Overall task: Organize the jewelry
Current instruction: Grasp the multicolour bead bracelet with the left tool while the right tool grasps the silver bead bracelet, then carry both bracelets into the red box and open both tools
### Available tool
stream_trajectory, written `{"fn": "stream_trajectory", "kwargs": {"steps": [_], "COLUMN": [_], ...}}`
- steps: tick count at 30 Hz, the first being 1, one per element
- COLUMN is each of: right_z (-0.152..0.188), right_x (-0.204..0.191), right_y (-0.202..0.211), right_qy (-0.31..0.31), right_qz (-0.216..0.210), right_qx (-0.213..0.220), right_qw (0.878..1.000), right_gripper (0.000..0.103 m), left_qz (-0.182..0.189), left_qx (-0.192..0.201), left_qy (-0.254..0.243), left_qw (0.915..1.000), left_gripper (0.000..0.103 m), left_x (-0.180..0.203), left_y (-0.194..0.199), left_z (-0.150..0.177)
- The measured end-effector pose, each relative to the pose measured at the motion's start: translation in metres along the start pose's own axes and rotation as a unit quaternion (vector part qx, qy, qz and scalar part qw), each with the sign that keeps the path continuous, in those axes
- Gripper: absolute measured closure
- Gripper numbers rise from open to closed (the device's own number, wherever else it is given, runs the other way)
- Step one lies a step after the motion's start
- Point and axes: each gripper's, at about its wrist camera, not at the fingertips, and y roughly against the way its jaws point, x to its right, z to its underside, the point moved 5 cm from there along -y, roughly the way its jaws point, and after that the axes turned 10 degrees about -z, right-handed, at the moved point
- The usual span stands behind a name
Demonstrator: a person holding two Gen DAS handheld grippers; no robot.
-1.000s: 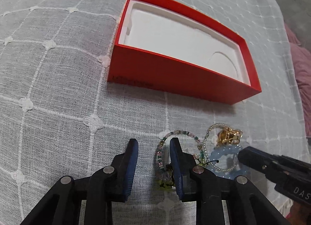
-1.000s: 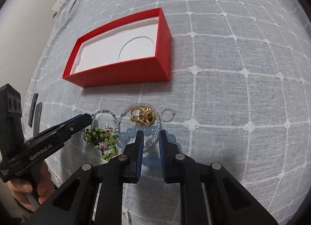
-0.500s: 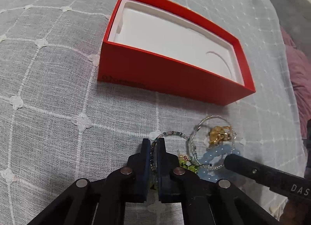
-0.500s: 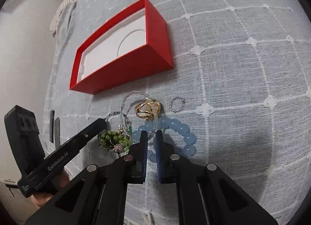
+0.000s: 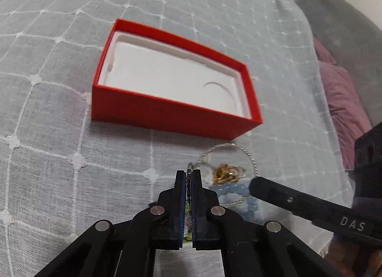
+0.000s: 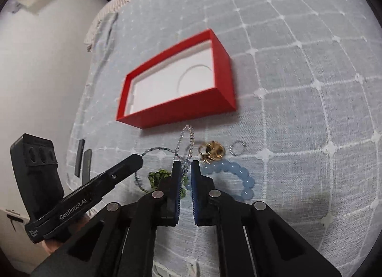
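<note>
Pickup step: left gripper (image 5: 188, 174) clamped on multicolour seed-bead bracelet (image 6: 152, 150), right gripper (image 6: 184, 165) pinching clear-bead bracelet (image 6: 187, 133). Next, probably: lift apart carefully, carry into red box (image 5: 167, 114).

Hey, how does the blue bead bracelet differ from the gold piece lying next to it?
The blue bead bracelet is a wide open ring of round, pale blue, translucent beads; the gold piece is a small, shiny metal cluster bunched up tight. The bracelet lies nearer the right gripper, partly behind its fingers, while the gold piece sits closer to the red box. Both rest loose on the grey checked cloth, outside the box.
</note>
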Motion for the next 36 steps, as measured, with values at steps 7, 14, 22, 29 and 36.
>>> {"fn": "stream_trajectory", "kwargs": {"steps": [7, 14, 22, 29, 36], "right_z": [-0.008, -0.015, -0.038, -0.064, -0.083], "right_x": [-0.017, -0.033, -0.048, -0.052, -0.041], "right_y": [0.018, 0.030, 0.033, 0.024, 0.008], "right_qy": [0.023, 0.042, 0.066, 0.082, 0.089], "right_qz": [-0.034, -0.060, -0.067, -0.045, -0.011], "right_qx": [0.031, 0.049, 0.068, 0.078, 0.075], "right_qw": [0.999, 0.996, 0.993, 0.992, 0.993], "right_gripper": [0.095, 0.095, 0.095, 0.095, 0.095], "left_qz": [0.031, 0.055, 0.061, 0.086, 0.118], "left_qx": [0.020, 0.044, 0.075, 0.077, 0.042], "left_qy": [-0.001, 0.004, -0.005, 0.012, 0.042], "left_qw": [0.9993, 0.9975, 0.9953, 0.9932, 0.9913], "left_gripper": [0.103, 0.103, 0.103, 0.103, 0.103], "left_x": [0.008, 0.009, 0.018, 0.020, 0.007], "left_y": [0.019, 0.041, 0.054, 0.045, 0.009], "left_z": [-0.008, -0.021, -0.048, -0.075, -0.086]}}
